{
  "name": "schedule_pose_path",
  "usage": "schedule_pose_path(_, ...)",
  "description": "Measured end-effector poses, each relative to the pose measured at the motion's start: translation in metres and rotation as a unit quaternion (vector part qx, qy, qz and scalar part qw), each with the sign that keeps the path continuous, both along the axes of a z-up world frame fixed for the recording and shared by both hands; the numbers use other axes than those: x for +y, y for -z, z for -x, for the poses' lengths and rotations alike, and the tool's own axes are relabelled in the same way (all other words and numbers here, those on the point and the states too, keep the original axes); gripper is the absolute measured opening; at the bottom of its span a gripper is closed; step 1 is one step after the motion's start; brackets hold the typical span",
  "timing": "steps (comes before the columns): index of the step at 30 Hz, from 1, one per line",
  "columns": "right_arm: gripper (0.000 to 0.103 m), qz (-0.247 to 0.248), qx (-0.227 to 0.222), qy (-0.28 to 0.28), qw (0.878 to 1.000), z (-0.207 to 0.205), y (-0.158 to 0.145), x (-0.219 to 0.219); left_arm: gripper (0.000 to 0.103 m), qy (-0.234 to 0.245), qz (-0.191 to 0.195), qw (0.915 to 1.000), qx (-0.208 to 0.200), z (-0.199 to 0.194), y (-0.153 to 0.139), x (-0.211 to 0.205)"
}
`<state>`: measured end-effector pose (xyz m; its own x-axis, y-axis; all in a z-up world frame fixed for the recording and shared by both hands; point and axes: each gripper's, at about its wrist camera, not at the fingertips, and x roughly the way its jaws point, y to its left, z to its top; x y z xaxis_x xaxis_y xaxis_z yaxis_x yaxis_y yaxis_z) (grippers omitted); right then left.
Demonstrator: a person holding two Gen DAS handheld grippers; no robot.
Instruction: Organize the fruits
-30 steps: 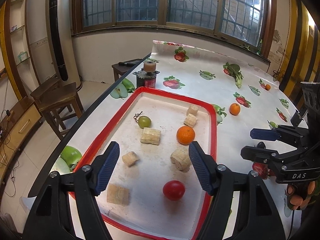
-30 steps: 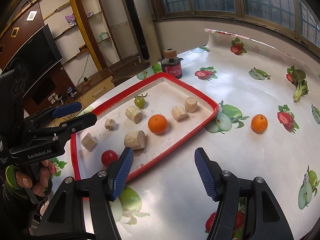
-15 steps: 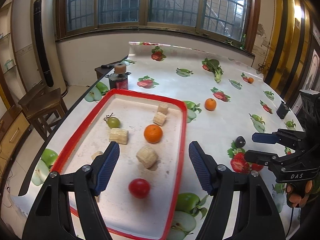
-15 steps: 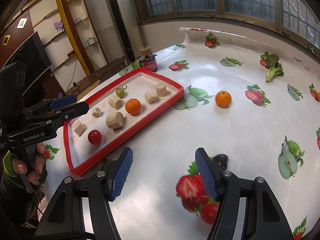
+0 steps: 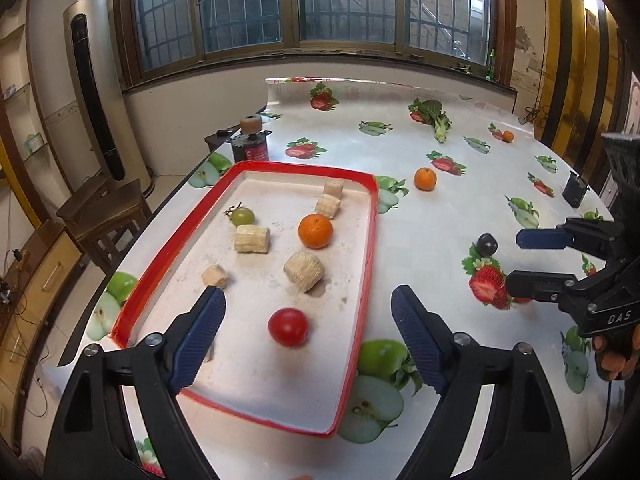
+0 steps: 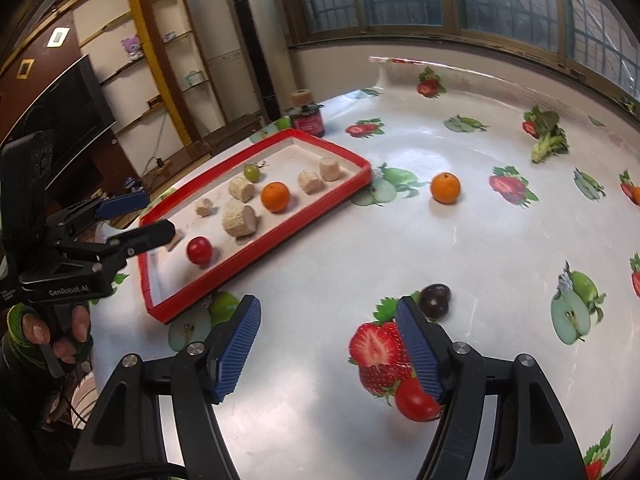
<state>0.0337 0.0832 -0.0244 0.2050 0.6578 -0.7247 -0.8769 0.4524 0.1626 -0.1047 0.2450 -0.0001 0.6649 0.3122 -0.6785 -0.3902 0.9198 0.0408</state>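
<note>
A red-rimmed tray holds an orange, a red tomato, a green grape and several banana pieces. On the fruit-print tablecloth lie a second orange, a dark plum and a loose red tomato. My left gripper is open above the tray's near end. My right gripper is open and empty above the cloth, its right finger beside the loose tomato.
A dark jar with a cork lid stands beyond the tray. A small dark box sits at the table's right edge. Wooden stools stand left of the table. Printed fruit pictures cover the cloth.
Both grippers have drawn back and swung right. The plum and loose tomato have come into the right wrist view. Both grippers stay open.
</note>
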Motion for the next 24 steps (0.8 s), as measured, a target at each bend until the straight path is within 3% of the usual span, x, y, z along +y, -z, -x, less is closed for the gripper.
schedule_pose_path(7,0.081,0.007,-0.040,-0.058,0.997,0.022,-0.004,0.016,0.085,-0.008,-0.031,0.9994,0.010,0.017,0.002,-0.009)
schedule_pose_path(13,0.083,0.026,-0.064,-0.098,0.993,0.035,0.001,0.030,0.085,-0.008,-0.030,0.9995,0.006,0.023,0.000,-0.011)
schedule_pose_path(24,0.083,0.044,-0.077,-0.125,0.988,0.043,0.010,0.045,0.086,-0.014,-0.040,0.9991,0.011,0.026,0.003,-0.008)
